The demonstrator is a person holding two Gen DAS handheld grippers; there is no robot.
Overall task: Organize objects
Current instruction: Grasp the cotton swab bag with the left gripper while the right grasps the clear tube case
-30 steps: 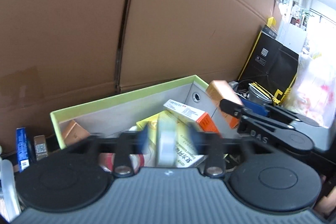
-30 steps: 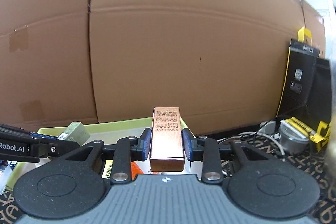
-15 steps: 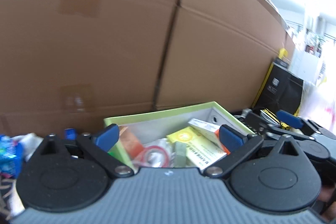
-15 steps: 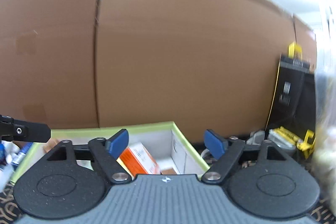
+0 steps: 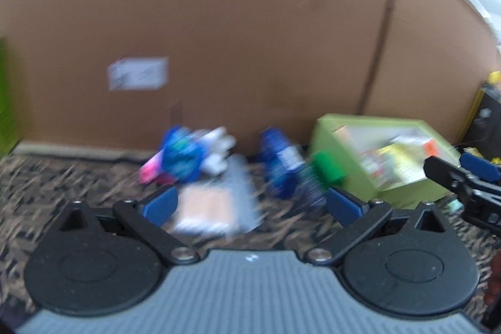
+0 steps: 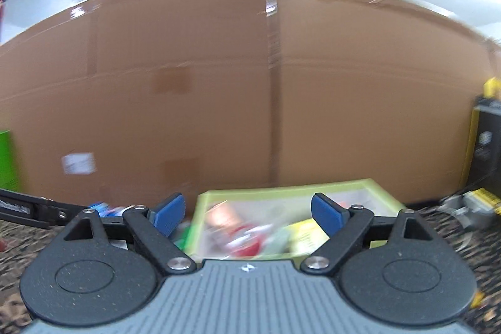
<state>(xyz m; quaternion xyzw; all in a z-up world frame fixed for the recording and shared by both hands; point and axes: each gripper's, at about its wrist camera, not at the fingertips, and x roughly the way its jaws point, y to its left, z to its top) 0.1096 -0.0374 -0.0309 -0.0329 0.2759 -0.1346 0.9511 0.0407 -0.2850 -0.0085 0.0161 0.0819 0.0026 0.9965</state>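
- Both views are smeared by motion, so small print and fine shapes cannot be read.
- A green panel stands at the far left edge of the patterned surface, against the tall cardboard wall that runs along the back.
- A white label sits on that wall, left of centre.
- Near the back edge, left of middle, lies a blurred cluster: a blue and white packet with a pink end, and just in front of it a clear flat packet with a pale orange face.
- The left gripper hangs over that clear packet with its jaws spread wide; they have just been opening, and nothing is between the blue pads.
- Right of it stands a blue box, and beside that a small green block, close against the tray's left wall.
- The lime green tray sits toward the right along the back edge, holding a jumble of boxes; a yellow box and a white and orange box show in it.
- The right gripper is held before the tray, jaws released and just opening further, empty; the tray shows beyond its pads.
- A black and yellow carton stands at the far right.
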